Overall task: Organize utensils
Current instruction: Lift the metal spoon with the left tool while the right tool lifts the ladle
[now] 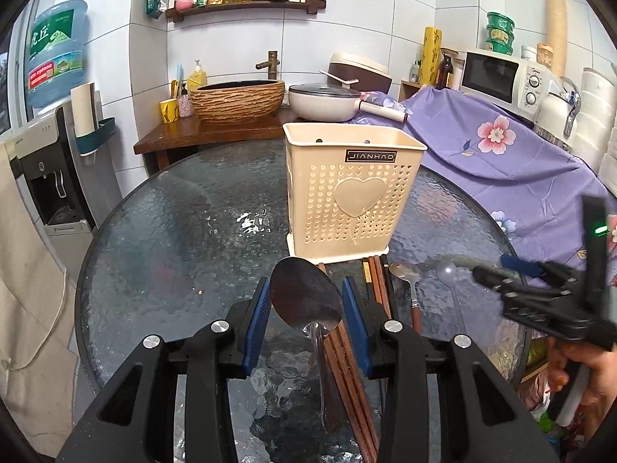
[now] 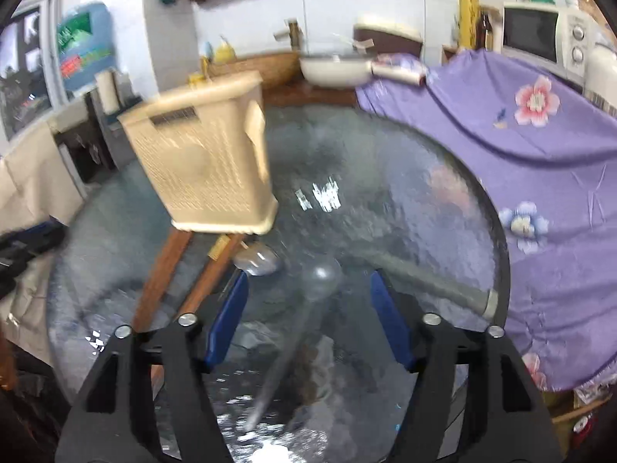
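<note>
Spoons and chopsticks lie on the glass tabletop just in front of the cream basket, which stands upright and looks empty from here. The left tongs are spread, with the big spoon lying between them, bowl toward the basket; I cannot tell whether the pads touch it. The right tongs are spread too, around the clear spoon, though that view is blurred.

Metal on glass should be slick, stiff and light; I would pinch the big spoon at the neck, where the bowl narrows, not across the rounded bowl. The clear spoon looks like thin plastic and might flex, so take the handle. The chopsticks are wood, grippier, but thin and apt to roll.

Count: three spoons, including a small one with a dark handle, one basket, and several chopsticks, too overlapped to number.
</note>
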Demonstrator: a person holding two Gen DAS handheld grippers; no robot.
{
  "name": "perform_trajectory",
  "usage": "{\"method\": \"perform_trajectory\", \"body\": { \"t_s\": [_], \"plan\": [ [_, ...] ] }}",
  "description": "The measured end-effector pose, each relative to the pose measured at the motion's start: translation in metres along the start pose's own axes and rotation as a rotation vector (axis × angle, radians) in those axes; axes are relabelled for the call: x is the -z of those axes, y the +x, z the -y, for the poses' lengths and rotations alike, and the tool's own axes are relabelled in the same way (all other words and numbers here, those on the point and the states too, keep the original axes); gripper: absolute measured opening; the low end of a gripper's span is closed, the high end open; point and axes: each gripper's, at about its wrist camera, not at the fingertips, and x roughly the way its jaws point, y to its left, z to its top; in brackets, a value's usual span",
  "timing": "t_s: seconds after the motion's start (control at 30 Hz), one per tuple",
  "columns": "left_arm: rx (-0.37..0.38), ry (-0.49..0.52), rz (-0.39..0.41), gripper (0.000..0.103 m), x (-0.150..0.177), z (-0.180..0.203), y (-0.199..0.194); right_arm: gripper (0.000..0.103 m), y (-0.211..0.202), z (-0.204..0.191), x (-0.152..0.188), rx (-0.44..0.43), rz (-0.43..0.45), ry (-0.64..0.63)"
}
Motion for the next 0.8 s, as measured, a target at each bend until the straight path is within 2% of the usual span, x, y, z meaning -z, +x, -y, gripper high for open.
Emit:
{"method": "perform_trajectory", "body": {
  "t_s": [0.1, 0.2, 0.3, 0.5, 0.67, 0.8],
  "plan": [
    [-0.001, 0.000, -0.002, 0.037, 0.000, -0.002, 0.000, 0.053, 0.031, -0.003, 0.004, 0.014, -0.078, 0.013],
    [-0.006, -0.004, -0.004, 0.037, 0.000, -0.006, 0.000, 0.053, 0.050, -0.007, 0.005, 0.038, -0.110, 0.022],
    [-0.009, -0.004, -0.007, 0.037, 0.001, -0.008, 0.000, 0.051, 0.059, -0.010, 0.004, 0.073, -0.106, 0.015],
    [-0.005, -0.004, -0.013, 0.037, 0.001, -0.008, 0.004, 0.036, 0.074, -0.014, -0.013, 0.096, -0.107, 0.009],
    [-0.003, -0.001, -0.012, 0.037, 0.001, -0.008, 0.004, 0.036, 0.075, -0.008, -0.016, 0.077, -0.103, 0.018],
    [-0.002, -0.003, -0.006, 0.037, -0.001, -0.009, 0.002, 0.036, 0.061, 0.000, -0.016, 0.017, -0.061, 0.050]
  ]
}}
